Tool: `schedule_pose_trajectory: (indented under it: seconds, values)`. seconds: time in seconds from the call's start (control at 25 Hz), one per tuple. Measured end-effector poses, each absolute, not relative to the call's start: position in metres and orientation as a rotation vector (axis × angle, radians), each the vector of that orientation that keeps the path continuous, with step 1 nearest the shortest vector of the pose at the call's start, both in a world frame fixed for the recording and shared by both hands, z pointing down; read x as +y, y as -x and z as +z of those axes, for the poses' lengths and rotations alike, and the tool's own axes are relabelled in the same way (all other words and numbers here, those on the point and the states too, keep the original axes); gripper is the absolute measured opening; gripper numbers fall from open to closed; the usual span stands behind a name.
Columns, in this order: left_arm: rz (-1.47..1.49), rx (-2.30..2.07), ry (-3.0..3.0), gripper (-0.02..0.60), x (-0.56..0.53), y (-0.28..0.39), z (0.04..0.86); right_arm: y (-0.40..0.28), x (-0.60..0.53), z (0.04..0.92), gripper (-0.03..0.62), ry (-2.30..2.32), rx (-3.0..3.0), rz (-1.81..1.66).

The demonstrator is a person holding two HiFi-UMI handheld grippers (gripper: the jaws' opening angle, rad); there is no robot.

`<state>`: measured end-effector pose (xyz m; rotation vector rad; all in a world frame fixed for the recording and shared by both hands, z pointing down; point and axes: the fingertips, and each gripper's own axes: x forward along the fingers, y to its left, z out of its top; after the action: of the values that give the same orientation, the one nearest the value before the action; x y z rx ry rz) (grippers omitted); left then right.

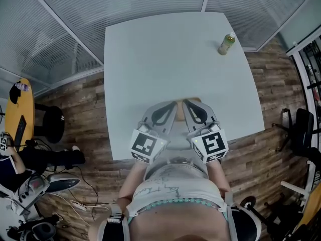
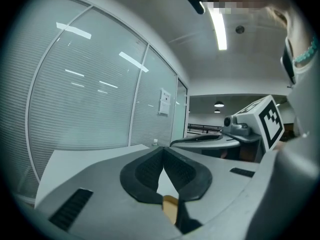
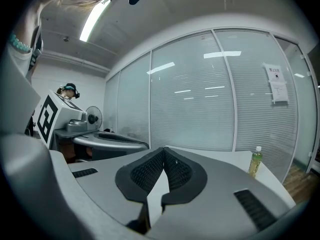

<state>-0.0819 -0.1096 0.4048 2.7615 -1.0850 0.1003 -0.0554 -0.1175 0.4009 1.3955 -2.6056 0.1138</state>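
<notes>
Both grippers are held side by side over the near edge of a white table [image 1: 150, 59]. In the head view my left gripper [image 1: 173, 104] and my right gripper [image 1: 185, 103] angle inward, tips almost touching each other. Each is shut with nothing between its jaws. In the left gripper view the left gripper [image 2: 163, 149] has its dark pads pressed together, and the right gripper's marker cube [image 2: 270, 120] shows beside it. In the right gripper view the right gripper [image 3: 164, 148] is likewise closed. A small green bottle [image 1: 226, 44] [image 3: 255, 161] stands upright at the table's far right.
Glass walls with blinds [image 1: 130, 4] run behind the table. Around it is wood flooring [image 1: 95, 114]. A black stool [image 1: 49, 123] and an orange round table [image 1: 22, 109] stand at the left, a black chair [image 1: 303, 129] at the right. A seated person [image 1: 30, 157] is at lower left.
</notes>
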Motion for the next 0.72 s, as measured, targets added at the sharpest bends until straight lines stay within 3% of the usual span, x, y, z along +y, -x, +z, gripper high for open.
schedule_pose_trajectory:
  seconds: [0.72]
  values:
    - [0.109,-1.331,-2.616,0.000,-0.132,0.064,0.402,0.016,-0.141,0.394,0.000,-1.214,-2.685,0.111]
